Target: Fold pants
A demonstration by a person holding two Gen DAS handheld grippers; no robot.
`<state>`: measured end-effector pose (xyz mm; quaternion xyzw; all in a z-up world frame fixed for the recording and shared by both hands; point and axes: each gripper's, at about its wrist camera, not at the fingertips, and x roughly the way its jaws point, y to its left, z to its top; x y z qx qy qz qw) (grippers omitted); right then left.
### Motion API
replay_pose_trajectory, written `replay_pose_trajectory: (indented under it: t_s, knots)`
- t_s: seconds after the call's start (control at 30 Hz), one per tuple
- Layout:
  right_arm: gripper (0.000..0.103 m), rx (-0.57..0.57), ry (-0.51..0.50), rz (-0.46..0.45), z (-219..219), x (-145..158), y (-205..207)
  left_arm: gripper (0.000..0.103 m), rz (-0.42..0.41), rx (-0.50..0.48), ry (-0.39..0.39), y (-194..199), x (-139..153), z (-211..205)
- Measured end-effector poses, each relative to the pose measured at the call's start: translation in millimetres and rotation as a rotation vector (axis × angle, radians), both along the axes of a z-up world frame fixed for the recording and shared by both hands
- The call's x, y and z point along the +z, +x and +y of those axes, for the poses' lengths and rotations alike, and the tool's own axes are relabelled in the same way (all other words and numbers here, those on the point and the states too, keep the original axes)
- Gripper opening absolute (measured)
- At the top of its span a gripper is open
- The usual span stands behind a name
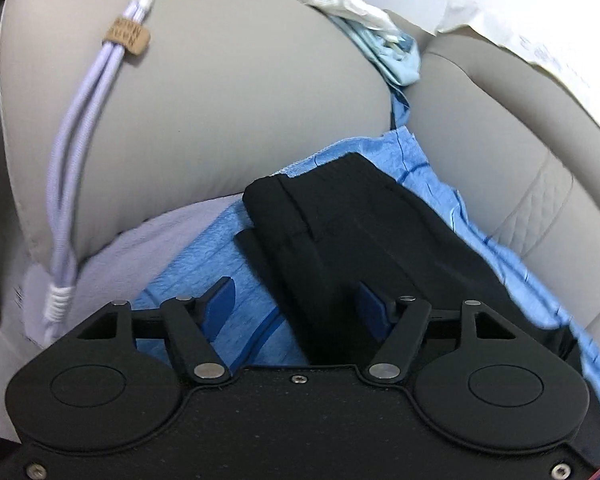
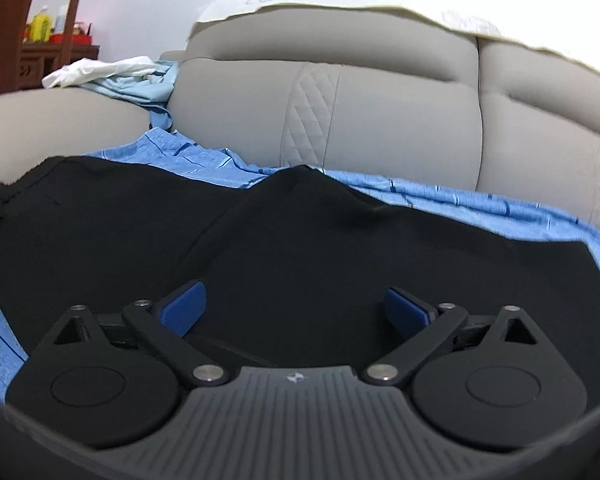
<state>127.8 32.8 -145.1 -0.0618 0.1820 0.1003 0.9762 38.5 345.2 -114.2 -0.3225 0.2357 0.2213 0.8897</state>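
Observation:
Black pants (image 1: 340, 232) lie folded lengthwise on a blue cloth (image 1: 204, 272) on a grey sofa seat. In the left wrist view one end of the pants, with a hem, points toward the sofa arm. My left gripper (image 1: 296, 300) is open just above that end, its blue pads (image 1: 220, 300) apart, one over the blue cloth and one over the pants. In the right wrist view the pants (image 2: 300, 248) spread wide with a raised fold in the middle. My right gripper (image 2: 296, 308) is open low over the pants, holding nothing.
The grey sofa arm (image 1: 220, 92) rises ahead of the left gripper with a lilac cord (image 1: 80, 128) draped over it. The sofa backrest (image 2: 380, 92) stands behind the pants. Light blue and white cloths (image 2: 120, 76) lie on the arm. A wooden cabinet (image 2: 40, 60) stands far left.

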Motion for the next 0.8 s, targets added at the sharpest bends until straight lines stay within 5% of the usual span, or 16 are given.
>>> replay_pose_trajectory:
  t_s: [0.1, 0.27, 0.4, 0.67, 0.8]
  knots:
    - [0.102, -0.001, 0.005, -0.001, -0.4, -1.5, 0.6, 0.070, -0.014, 0.027, -0.022, 9.4, -3.1, 8.6]
    - [0.102, -0.005, 0.007, -0.005, -0.6, -3.4, 0.7, 0.102, -0.039, -0.025, -0.003, 24.5, -6.8, 4.2]
    - [0.103, -0.004, 0.013, -0.003, -1.4, -3.0, 0.9, 0.102, -0.032, -0.033, 0.071, 26.8, -9.2, -7.5]
    - [0.103, -0.003, 0.013, -0.004, -1.7, -3.2, 0.7, 0.099, -0.025, 0.002, 0.067, 35.7, -7.4, -10.6]
    - [0.103, -0.003, 0.013, -0.005, -1.7, -3.3, 0.7, 0.066, -0.016, 0.079, 0.072, 33.7, -7.3, -12.5]
